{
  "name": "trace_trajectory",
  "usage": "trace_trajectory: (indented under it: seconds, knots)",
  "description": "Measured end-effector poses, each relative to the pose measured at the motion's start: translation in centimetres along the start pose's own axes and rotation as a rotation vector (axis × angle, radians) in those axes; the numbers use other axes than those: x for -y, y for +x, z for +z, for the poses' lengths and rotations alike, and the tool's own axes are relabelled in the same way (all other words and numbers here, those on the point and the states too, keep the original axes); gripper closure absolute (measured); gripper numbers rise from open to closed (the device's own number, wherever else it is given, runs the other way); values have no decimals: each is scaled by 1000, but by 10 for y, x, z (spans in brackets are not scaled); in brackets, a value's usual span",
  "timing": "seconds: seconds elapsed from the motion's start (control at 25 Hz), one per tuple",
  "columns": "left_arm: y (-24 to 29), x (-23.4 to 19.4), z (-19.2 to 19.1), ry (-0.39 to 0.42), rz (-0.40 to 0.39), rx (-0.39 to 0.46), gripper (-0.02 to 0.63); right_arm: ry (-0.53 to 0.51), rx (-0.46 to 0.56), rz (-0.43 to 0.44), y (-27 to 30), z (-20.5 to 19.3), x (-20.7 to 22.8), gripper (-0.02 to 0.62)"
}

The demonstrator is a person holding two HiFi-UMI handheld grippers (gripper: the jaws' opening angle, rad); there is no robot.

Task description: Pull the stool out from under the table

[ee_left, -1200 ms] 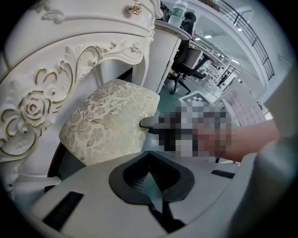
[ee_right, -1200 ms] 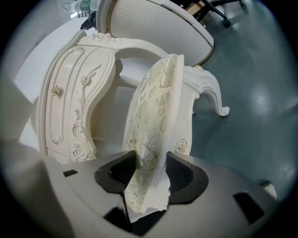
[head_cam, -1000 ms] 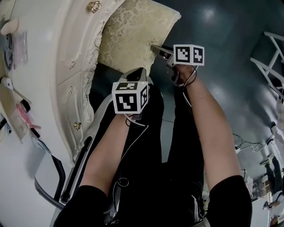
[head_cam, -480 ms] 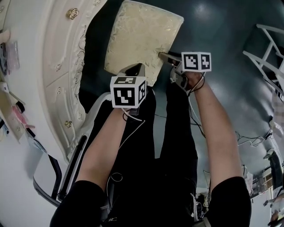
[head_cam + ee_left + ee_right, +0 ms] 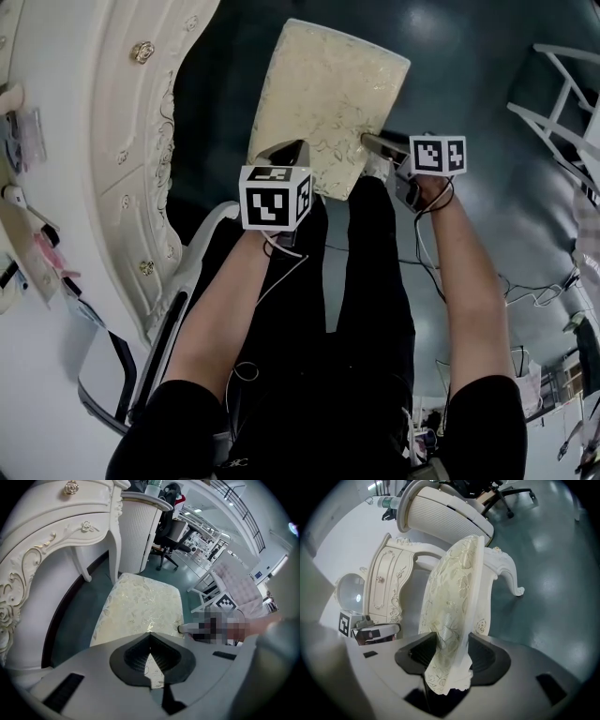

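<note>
The left tongs [image 5: 151,657] and right tongs [image 5: 451,654] are both clamping the stool [image 5: 328,98] by its near edge while it is standing clear of the counter's [image 5: 122,131] front, likely leaving only the release.

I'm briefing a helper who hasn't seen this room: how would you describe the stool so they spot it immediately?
Start at the white carved dressing table on the left; beside it on the dark teal floor stands the stool, its near edge clamped in the right gripper. Only it has a flat rectangular seat in cream fabric with a leaf pattern; the table is bare white.
</note>
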State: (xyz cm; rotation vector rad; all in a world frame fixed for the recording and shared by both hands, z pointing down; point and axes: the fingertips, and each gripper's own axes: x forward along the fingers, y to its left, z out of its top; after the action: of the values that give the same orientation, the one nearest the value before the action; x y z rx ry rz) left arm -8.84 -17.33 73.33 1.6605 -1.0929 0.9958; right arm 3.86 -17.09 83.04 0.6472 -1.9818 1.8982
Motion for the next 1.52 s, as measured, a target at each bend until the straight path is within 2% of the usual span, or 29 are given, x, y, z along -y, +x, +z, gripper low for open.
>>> trace_trajectory:
  seconds: [0.12, 0.2, 0.28, 0.32, 0.36, 0.44, 0.6, 0.8, 0.96, 1.12, 1.32, 1.52]
  knots:
    - [2, 1, 4, 7, -3, -2, 601, -23, 54, -42, -6, 1, 2, 359]
    - [2, 3, 8, 9, -4, -1, 601, -79, 90, -121, -11, 1, -1, 354]
    - [0, 6, 12, 10, -6, 6, 601, -162, 135, -240, -21, 4, -5, 359]
    - [-1, 9, 14, 11, -7, 11, 601, -225, 175, -318, -31, 8, -9, 405]
    - [-3, 11, 17, 14, -9, 19, 601, -304, 220, -398, -41, 14, -14, 589]
    - [-7, 17, 24, 18, -18, 38, 601, -444, 290, -498, -58, 25, -31, 589]
    - [-36, 37, 49, 31, -82, 130, 601, -535, 429, -580, -91, 46, -88, 589]
    - [-106, 68, 109, 94, -106, 326, 601, -605, 580, -586, -147, 83, -184, 589]
    - [-179, 96, 159, 169, -130, 463, 601, -762, 653, -584, -184, 108, -271, 589]
    - [-257, 117, 203, 179, -140, 607, 601, -864, 742, -576, -229, 128, -349, 589]
    - [-334, 133, 241, 183, -163, 735, 601, -897, 842, -535, -268, 148, -421, 589]
    - [-400, 141, 264, 207, -150, 825, 601, -858, 942, -465, -302, 159, -491, 589]
